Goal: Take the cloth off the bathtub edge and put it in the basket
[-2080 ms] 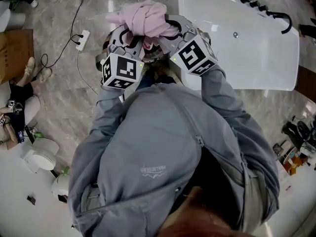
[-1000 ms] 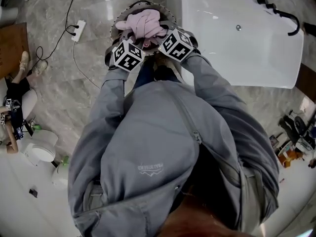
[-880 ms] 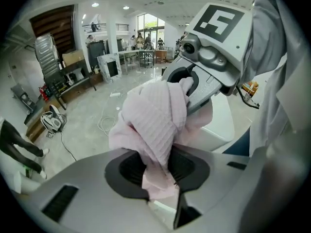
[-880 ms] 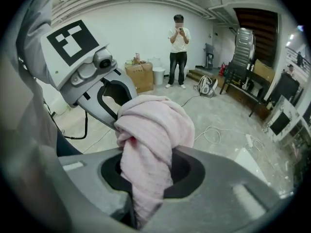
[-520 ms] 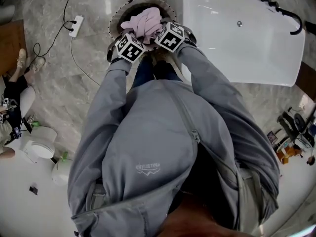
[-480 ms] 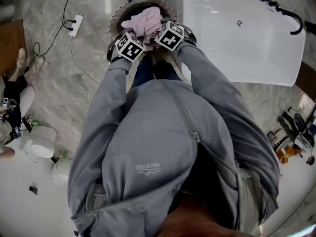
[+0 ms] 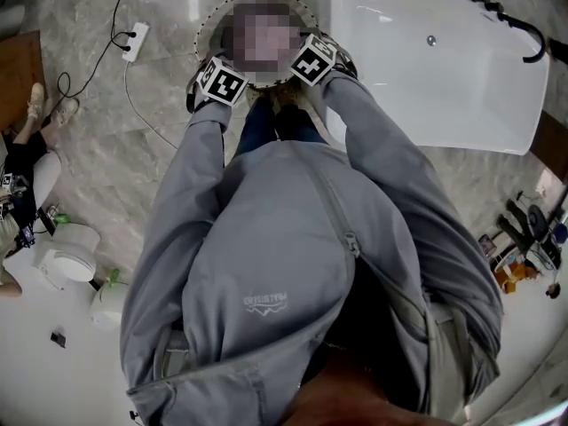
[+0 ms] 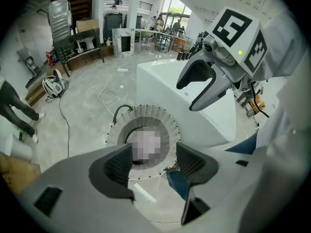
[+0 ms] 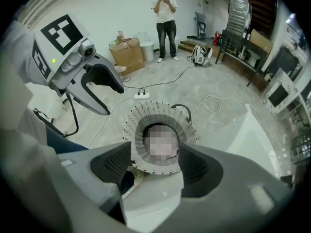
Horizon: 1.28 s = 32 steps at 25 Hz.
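The round white wire basket (image 7: 203,35) stands on the floor beside the white bathtub (image 7: 426,69). The pink cloth (image 7: 258,35) lies inside it, under a blurred patch. My left gripper (image 7: 216,71) and right gripper (image 7: 312,53) hover over the basket's near rim. In the left gripper view the left gripper (image 8: 153,161) has its jaws opening, apart, with nothing between them; the cloth (image 8: 146,144) lies below in the basket (image 8: 116,126). My right gripper (image 9: 153,165) is opening too, empty, above the basket (image 9: 132,120).
A power strip (image 7: 135,43) with a cable lies on the marble floor left of the basket. A person (image 9: 165,18) stands at the far wall near cardboard boxes (image 9: 127,52). A black tap (image 7: 497,7) sits on the tub's far end. White toilets (image 7: 67,264) stand at the left.
Both grippers carried the pink cloth down into the basket. Since half a second ago their jaws have come apart and let go of the cloth, which now rests in the basket.
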Tool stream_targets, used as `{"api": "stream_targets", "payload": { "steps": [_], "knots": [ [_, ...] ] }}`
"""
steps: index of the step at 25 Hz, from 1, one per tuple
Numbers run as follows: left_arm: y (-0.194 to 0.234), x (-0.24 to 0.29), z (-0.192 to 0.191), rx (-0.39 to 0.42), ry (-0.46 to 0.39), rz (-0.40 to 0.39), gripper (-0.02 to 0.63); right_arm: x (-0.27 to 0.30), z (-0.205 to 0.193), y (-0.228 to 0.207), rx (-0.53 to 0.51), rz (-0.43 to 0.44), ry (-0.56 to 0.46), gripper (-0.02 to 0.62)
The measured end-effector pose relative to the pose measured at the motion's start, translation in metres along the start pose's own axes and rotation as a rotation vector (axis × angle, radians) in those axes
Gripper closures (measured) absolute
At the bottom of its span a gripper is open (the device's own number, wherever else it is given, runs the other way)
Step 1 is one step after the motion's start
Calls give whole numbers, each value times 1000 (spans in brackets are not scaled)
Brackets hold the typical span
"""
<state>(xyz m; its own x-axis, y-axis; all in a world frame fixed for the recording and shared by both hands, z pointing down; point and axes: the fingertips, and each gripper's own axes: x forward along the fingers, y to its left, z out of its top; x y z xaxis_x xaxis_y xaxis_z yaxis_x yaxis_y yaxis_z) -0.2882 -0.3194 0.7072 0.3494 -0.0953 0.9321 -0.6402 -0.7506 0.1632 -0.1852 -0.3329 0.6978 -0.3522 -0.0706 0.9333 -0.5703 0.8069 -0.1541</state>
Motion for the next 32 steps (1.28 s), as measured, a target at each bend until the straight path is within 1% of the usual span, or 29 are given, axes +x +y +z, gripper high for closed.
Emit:
{"api": "stream_targets", "payload": {
  "steps": [4,8,9,11,12,13,14,17,19,22,27,30,32],
  "knots": [
    [-1,-2,3,-4,-14,4,344,-1,-4,-2,10,-19,-4,310],
    [-1,-6,11,-16,-52,20,345,-7,-3,0,20,-14,-28,311],
    [-2,-8,13,-14,-64,29,345,-10,-3,0,31,-21,-37,315],
    [-4,-14,16,0,-87,47,354,-16,-2,0,57,-38,-71,343],
    [-5,-18,18,10,-101,63,398,-20,0,-1,66,-51,-94,376],
    [-4,-22,21,17,-119,85,490,-25,3,-2,73,-66,-117,418],
    [-3,-27,24,17,-141,106,546,-30,6,-4,72,-83,-139,454],
    [-1,-43,36,-20,-209,136,577,-47,13,-7,75,-130,-194,536],
    [-1,-56,43,-45,-256,150,592,-61,18,-6,124,-142,-243,586],
    [-1,-80,56,-63,-340,184,600,-84,27,-3,189,-158,-324,591],
    [-10,-129,77,-89,-497,246,601,-134,44,3,216,-206,-488,591],
    [-19,-163,89,-109,-600,280,600,-174,57,6,228,-258,-615,591],
    [-24,-188,98,-136,-681,300,600,-206,66,8,236,-296,-700,591]
  ]
}}
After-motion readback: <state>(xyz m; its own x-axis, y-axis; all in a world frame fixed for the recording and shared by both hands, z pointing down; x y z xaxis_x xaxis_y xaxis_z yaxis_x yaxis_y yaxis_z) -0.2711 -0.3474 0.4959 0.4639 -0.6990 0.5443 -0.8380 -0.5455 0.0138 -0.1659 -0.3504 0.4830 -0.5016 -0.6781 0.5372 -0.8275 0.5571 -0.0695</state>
